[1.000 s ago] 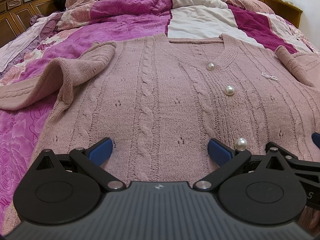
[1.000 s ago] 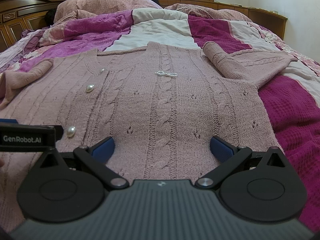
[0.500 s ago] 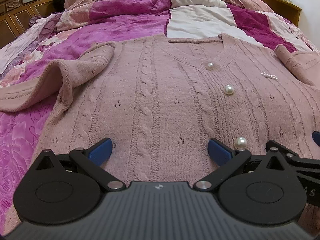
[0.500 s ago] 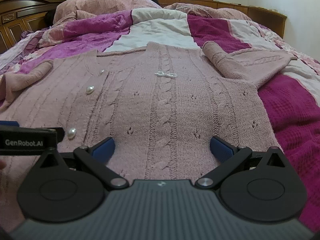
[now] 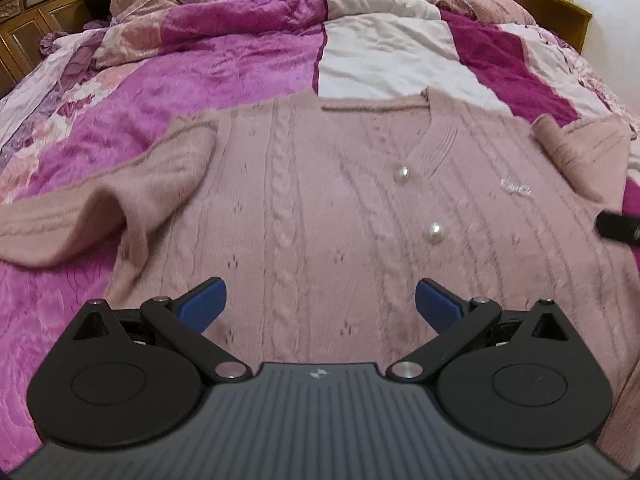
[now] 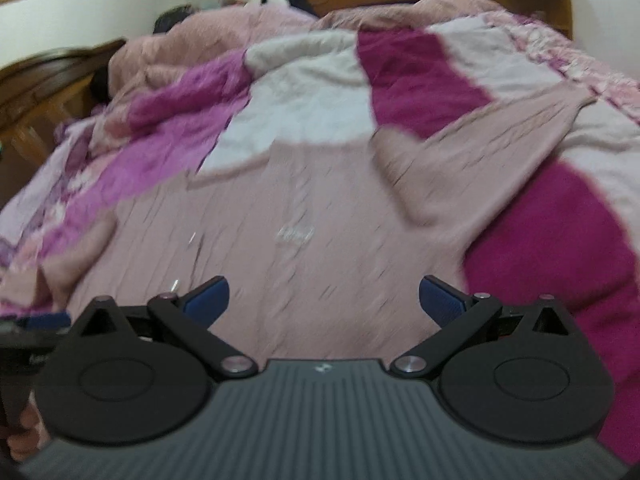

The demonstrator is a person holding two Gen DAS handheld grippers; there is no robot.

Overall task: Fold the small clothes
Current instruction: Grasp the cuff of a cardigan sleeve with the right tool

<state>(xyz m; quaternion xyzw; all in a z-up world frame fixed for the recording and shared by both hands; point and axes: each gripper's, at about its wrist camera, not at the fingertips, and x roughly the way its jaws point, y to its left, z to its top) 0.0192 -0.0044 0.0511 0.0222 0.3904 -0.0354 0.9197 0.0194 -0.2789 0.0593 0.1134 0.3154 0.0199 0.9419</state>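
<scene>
A dusty-pink cable-knit cardigan [image 5: 320, 200] with pearl buttons [image 5: 435, 233] lies flat, front up, on the bed. Its left sleeve [image 5: 120, 208] is bent out over the quilt. Its right sleeve [image 6: 480, 152] stretches out to the right. My left gripper [image 5: 320, 300] is open and empty above the cardigan's lower middle. My right gripper [image 6: 324, 296] is open and empty above the cardigan's right half; that view is blurred. The cardigan also shows in the right wrist view [image 6: 300, 240]. The right gripper's body shows at the left wrist view's right edge [image 5: 618, 226].
A patchwork quilt [image 5: 224, 68] in purple, magenta and white covers the bed. A pink duvet [image 6: 224, 40] is heaped at the head, where someone's dark hair [image 6: 172, 14] shows. A wooden headboard [image 5: 36, 12] stands behind. The magenta patch [image 6: 552, 248] lies right of the cardigan.
Both grippers have lifted and moved up the cardigan, away from its hem. The right wrist view has tilted and blurred with motion. Both stay open. The cardigan has not moved.
</scene>
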